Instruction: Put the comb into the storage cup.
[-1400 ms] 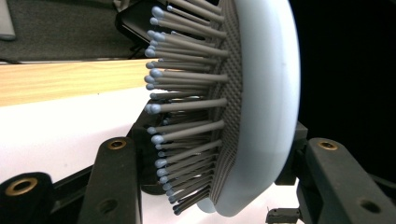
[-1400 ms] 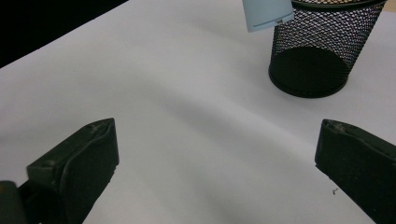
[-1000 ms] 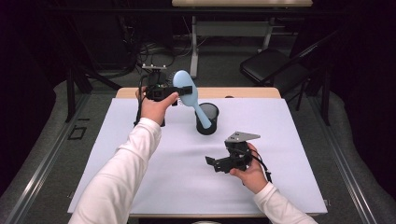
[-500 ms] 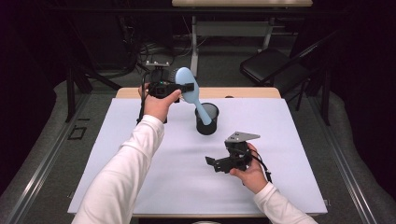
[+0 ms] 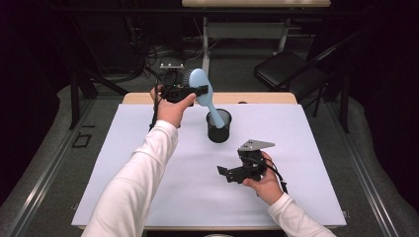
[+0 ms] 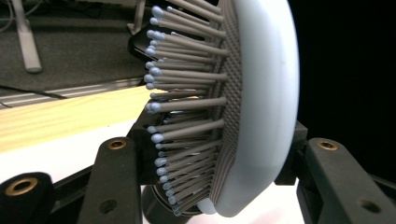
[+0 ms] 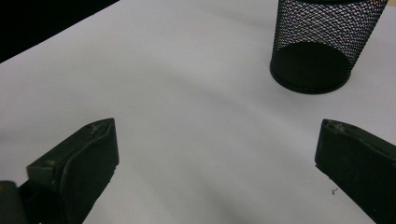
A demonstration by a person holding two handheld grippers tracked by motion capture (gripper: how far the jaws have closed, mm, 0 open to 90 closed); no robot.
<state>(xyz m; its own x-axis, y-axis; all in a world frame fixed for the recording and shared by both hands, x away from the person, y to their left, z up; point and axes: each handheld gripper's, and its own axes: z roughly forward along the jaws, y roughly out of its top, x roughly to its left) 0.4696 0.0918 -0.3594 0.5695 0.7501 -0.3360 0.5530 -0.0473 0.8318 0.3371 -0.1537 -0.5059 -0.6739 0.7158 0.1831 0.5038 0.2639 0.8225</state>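
Observation:
A light-blue hairbrush (image 5: pixel 199 85) with grey bristles is held by its head in my left gripper (image 5: pixel 199 92), which is shut on it above the table's far edge. The brush slants down to the right, and its handle end dips into a black mesh cup (image 5: pixel 219 130). In the left gripper view the brush head (image 6: pixel 266 107) stands between the two jaws of that gripper (image 6: pixel 212 168), bristles to the left. My right gripper (image 5: pixel 225 174) rests low over the white table, open, with nothing between its jaws. In its own view that gripper (image 7: pixel 215 140) points toward the cup (image 7: pixel 317 51).
The white table sheet (image 5: pixel 148 148) lies on a wooden table whose far edge (image 5: pixel 257 98) shows behind the cup. A black chair (image 5: pixel 286 74) and cables sit on the floor beyond. Both sleeved forearms reach in from the bottom.
The left hand with the brush has shifted slightly to the right, and the handle stays at the cup. The right gripper has not moved.

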